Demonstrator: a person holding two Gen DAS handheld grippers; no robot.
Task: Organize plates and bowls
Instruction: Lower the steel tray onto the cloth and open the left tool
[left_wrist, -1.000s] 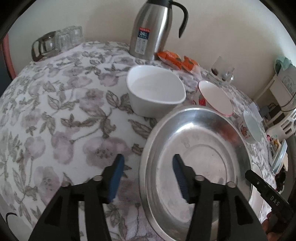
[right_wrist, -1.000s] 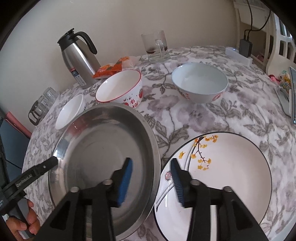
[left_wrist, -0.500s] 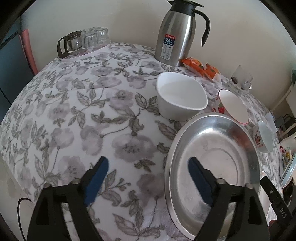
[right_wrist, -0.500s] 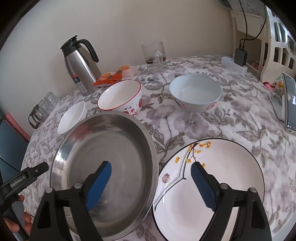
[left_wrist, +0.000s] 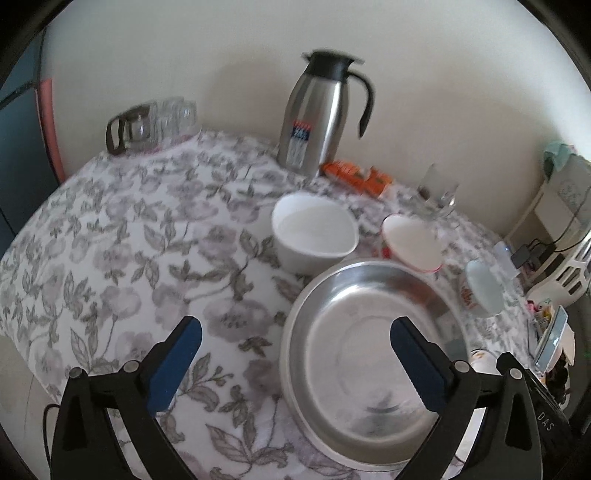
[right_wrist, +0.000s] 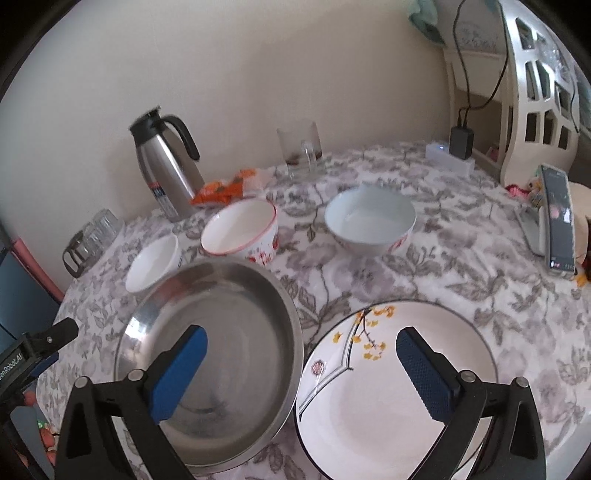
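Right wrist: steel basin (right_wrist: 221, 332) upright.

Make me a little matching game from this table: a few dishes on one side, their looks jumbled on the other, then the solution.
Things:
1. steel basin
2. big plate
3. bowl nearest the orange packets
4. jug

Looks:
A. red rim, red pattern outside
B. black lid and handle
C. plain metal, empty
D. yellow leaves on a dark branch

Pairs: 1-C, 2-D, 3-A, 4-B
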